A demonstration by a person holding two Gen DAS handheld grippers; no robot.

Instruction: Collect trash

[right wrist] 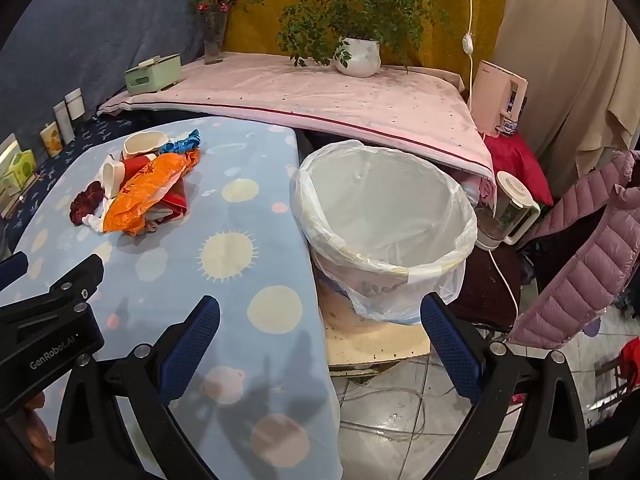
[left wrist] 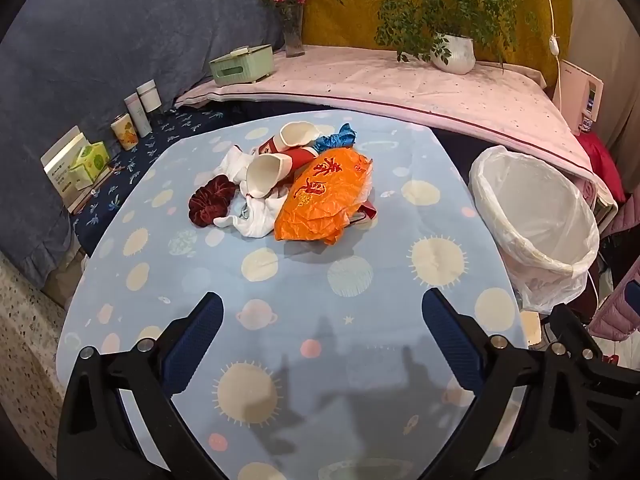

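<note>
A pile of trash lies on the blue patterned tablecloth (left wrist: 304, 292): an orange plastic bag (left wrist: 324, 196), two red-and-white paper cups (left wrist: 268, 172), white crumpled tissue (left wrist: 256, 220), a dark red scrunchie (left wrist: 210, 204) and a blue wrapper (left wrist: 336, 140). A white bin with a clear liner (right wrist: 384, 216) stands right of the table. My left gripper (left wrist: 322, 316) is open and empty, well short of the pile. My right gripper (right wrist: 320, 320) is open and empty, near the bin's front. The pile also shows in the right wrist view (right wrist: 140, 184).
A pink-covered shelf (left wrist: 400, 80) behind holds a potted plant (left wrist: 452, 52), a green tissue box (left wrist: 242, 64) and a flower vase (left wrist: 292, 36). Small boxes and cans (left wrist: 128, 128) line the left. A kettle (right wrist: 508, 208) and pink jacket (right wrist: 580, 256) are right of the bin.
</note>
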